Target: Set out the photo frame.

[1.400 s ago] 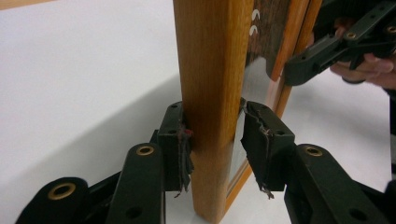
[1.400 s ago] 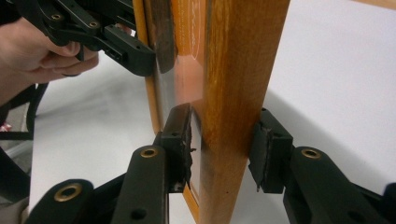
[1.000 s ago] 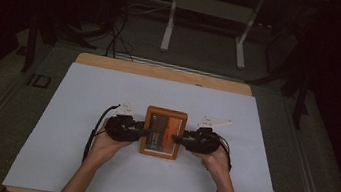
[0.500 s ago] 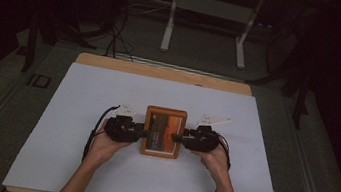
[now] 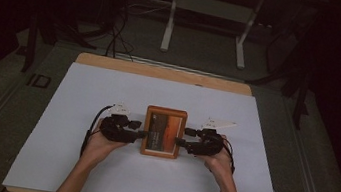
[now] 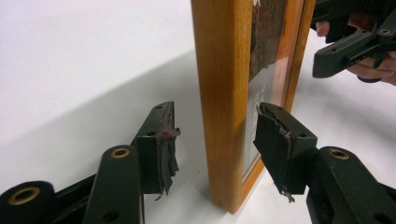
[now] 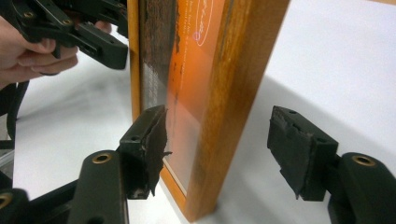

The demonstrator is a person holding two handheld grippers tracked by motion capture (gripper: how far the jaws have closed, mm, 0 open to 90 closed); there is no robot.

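While both sets of fingers have just been opening, the wooden picture frame sits between them, no longer pinched at either edge.

Item: picture frame, orange-brown wood, glazed, holding a dark and orange print. Location: middle of the white counter, lying flat as seen from the high view, long side running away from the person.

Left gripper: released. In the left gripper view its fingers straddle the frame's edge, one pad on the outer side, the other over the glass; a clear gap shows at the outer pad, and the glass-side pad stands just off the surface.

Right gripper: released. In the right gripper view its fingers bracket the opposite edge, with the outer pad well apart from the wood and the inner one near the glass.

Change noted: compared with the earlier high views, the frame has stayed in place and the hands have barely shifted; only the fingers have parted. Reading: the frame appears to be set down and let go, so the placing step is likely complete.

Relation: frame edges remain inside both open spans, apart from all four pads as far as the views show. Both hands rest on the counter beside it.
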